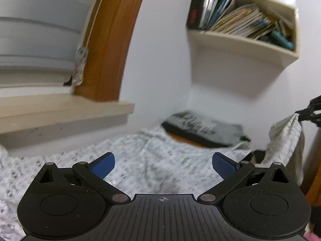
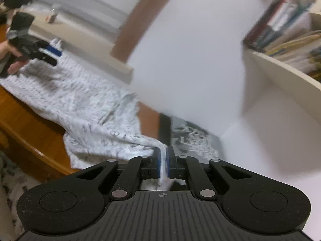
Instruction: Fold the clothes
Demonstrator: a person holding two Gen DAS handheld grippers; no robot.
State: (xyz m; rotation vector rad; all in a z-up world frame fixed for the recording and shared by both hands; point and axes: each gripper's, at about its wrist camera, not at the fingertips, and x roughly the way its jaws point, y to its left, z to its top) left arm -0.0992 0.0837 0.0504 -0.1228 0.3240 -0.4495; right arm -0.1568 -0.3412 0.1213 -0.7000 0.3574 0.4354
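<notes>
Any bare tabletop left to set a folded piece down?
Bare wooden table shows only along its near edge, beside the patterned garment. The far corner by the wall is crowded by a dark folded garment. The windowsill is also bare.

I can't make out any readable text. The dark book point(image 1: 202, 129) lying in the far corner bears pale lettering, blurred beyond reading, and the spines on the wall shelf point(image 1: 240, 42) are just as smeared.

Soft printed cloth garment point(image 2: 84, 108), glossy varnished wood table point(image 2: 26, 120), matt black plastic right gripper point(image 2: 164, 160), painted shelf point(image 1: 240, 42)
</notes>
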